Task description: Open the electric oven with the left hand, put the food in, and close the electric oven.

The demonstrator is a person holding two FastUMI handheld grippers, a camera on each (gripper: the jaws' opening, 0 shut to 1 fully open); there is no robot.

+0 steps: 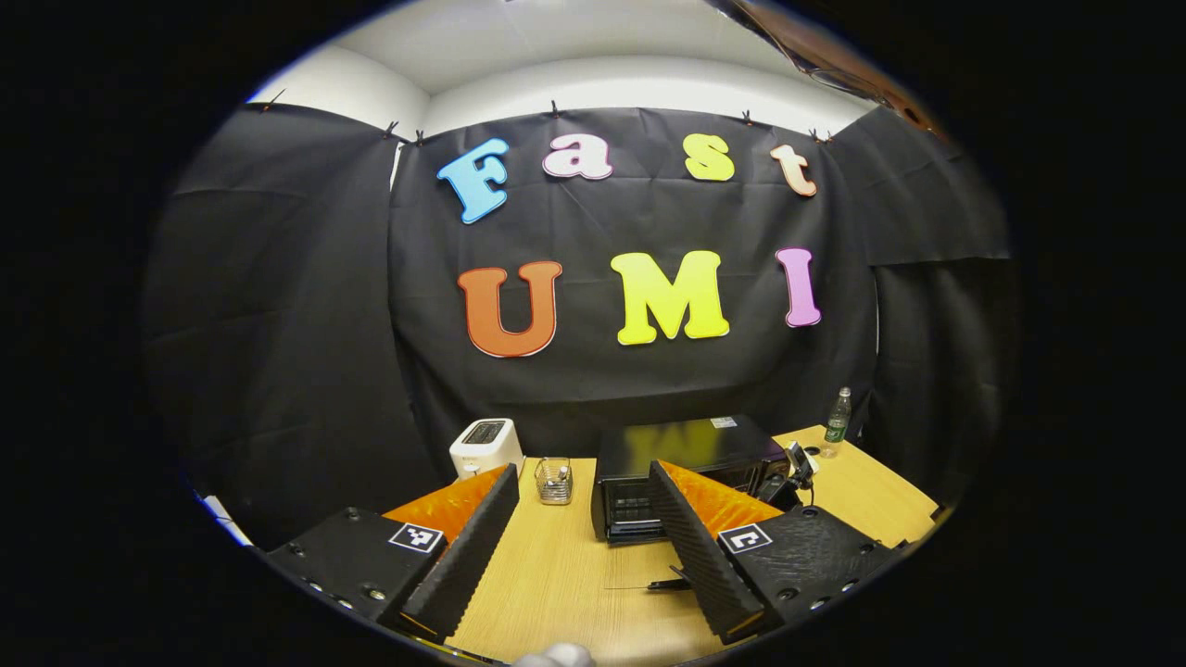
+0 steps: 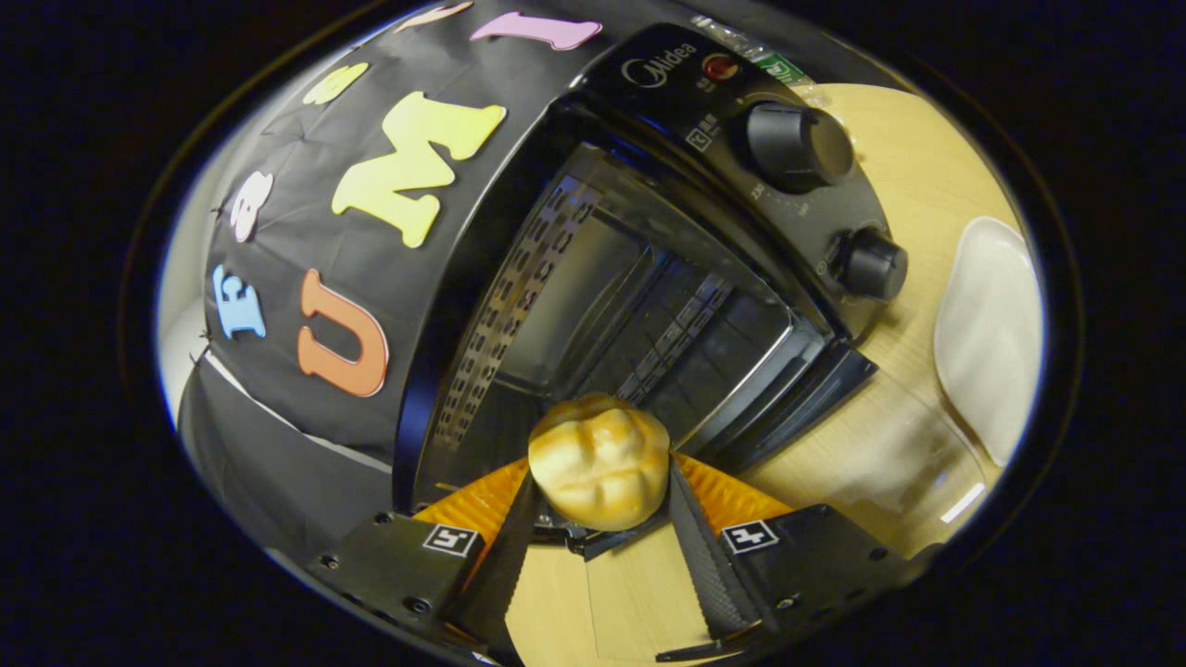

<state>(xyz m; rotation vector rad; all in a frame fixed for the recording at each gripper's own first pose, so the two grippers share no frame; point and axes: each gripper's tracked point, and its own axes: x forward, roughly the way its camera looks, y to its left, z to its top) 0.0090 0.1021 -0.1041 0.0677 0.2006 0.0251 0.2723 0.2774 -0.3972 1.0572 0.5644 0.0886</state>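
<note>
So we're at the "put the food in" part. In the right gripper view the right gripper (image 2: 600, 482) has its fingers clamped on a bread roll (image 2: 599, 459), golden and lumpy, held right at the mouth of the electric oven (image 2: 649, 278), whose door (image 2: 801, 389) is dropped open. You can see the wire rack (image 2: 667, 343) inside and the two knobs (image 2: 799, 145) on the control panel, plus a white plate (image 2: 990, 333) sitting on the wooden table (image 2: 889, 435) just beside the oven. In the left gripper view the left gripper (image 1: 584, 537) hangs back over the table with its fingers spread apart, holding nothing, well away from the oven, which sits at the far side with a white toaster (image 1: 485, 445), a small wire basket (image 1: 554, 480) and a water bottle (image 1: 837, 422) around it. My guess for the next move: push the roll further in over the rack, low enough to clear the top of the opening, let go, back out straight, then the left gripper swings the door up to close it.
</note>
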